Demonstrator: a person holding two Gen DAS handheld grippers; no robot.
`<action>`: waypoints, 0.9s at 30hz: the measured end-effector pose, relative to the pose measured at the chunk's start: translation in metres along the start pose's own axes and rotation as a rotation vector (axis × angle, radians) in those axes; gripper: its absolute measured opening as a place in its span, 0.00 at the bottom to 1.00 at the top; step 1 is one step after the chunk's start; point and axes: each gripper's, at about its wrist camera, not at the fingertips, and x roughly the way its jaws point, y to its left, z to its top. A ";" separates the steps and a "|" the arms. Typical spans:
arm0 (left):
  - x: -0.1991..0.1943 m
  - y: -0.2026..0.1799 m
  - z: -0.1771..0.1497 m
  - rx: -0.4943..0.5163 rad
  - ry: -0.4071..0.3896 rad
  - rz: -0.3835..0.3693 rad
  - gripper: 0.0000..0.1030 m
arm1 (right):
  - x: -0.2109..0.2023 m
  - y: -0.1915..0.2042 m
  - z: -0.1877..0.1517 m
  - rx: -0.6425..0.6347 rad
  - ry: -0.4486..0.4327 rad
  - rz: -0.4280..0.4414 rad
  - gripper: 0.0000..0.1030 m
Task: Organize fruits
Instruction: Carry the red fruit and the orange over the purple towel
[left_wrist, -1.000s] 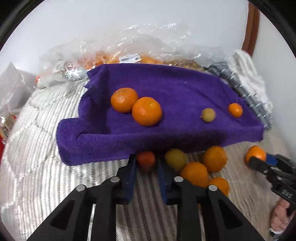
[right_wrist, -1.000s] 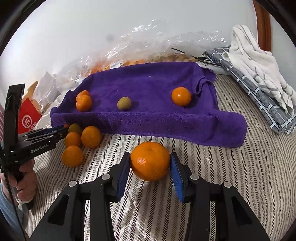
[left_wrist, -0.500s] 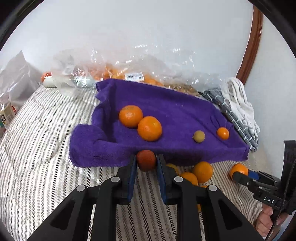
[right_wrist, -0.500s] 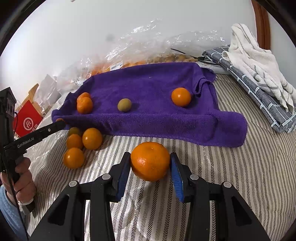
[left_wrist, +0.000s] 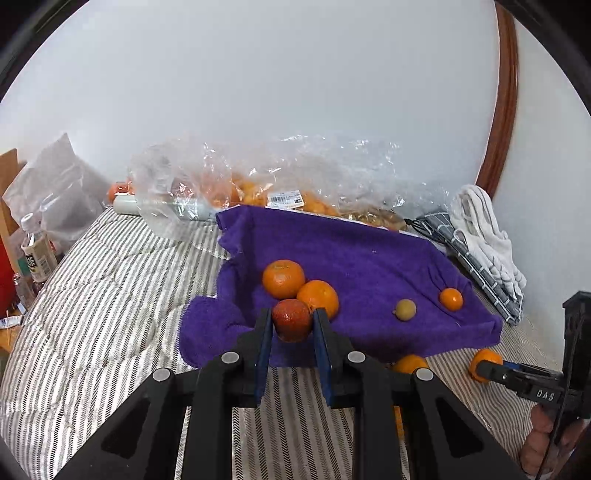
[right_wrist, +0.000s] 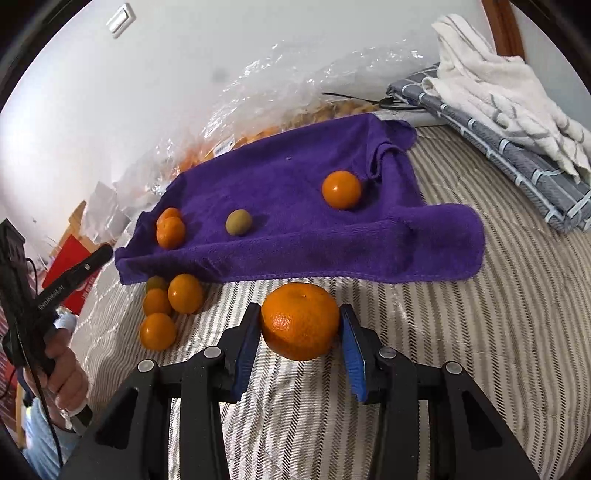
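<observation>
My left gripper (left_wrist: 291, 326) is shut on a small dark red-orange fruit (left_wrist: 291, 319) and holds it above the near left edge of the purple towel (left_wrist: 354, 258). On the towel lie two oranges (left_wrist: 283, 278) close together, a small green fruit (left_wrist: 405, 309) and a small orange (left_wrist: 450, 298). My right gripper (right_wrist: 300, 326) is shut on a large orange (right_wrist: 300, 321) above the striped bedding, in front of the towel (right_wrist: 295, 177). Several loose oranges (right_wrist: 184, 293) lie by the towel's near left corner.
A clear plastic bag of oranges (left_wrist: 280, 192) lies behind the towel against the wall. Folded white and grey cloths (right_wrist: 498, 96) lie at the right. A water bottle (left_wrist: 35, 251) and a red box (right_wrist: 70, 266) stand at the left.
My left gripper has lifted the red-orange fruit off the bedding and risen, now over the towel's near edge. My right gripper has stayed nearly still with the large orange.
</observation>
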 end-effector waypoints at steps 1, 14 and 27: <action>0.000 0.001 0.001 -0.005 0.001 0.005 0.20 | -0.001 0.003 -0.001 -0.018 -0.001 -0.027 0.41; -0.018 0.014 0.013 -0.030 -0.060 0.114 0.20 | -0.049 0.019 0.010 -0.107 -0.065 -0.100 0.41; -0.032 0.005 0.071 -0.035 -0.092 0.112 0.20 | -0.043 0.043 0.094 -0.122 -0.192 -0.054 0.41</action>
